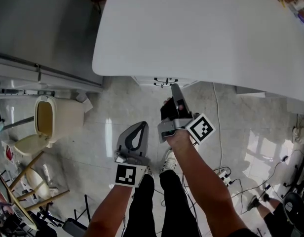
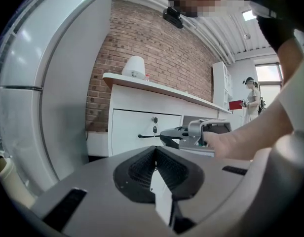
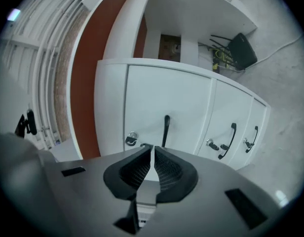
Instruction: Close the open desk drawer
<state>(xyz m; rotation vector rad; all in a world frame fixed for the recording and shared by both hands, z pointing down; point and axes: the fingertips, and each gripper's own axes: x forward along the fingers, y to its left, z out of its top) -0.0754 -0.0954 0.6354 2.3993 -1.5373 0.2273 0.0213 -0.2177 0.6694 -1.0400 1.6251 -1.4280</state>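
No legible text, brand, number or sign was found in any view; only coded black-and-white square patterns showed, on the left marker cube [image 1: 130, 175] and the right marker cube [image 1: 200, 128]; no letters among them.

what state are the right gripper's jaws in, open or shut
Shut and empty: the right gripper view shows the right gripper with jaws pressed together, nothing between them, aimed at a drawer's black handle.
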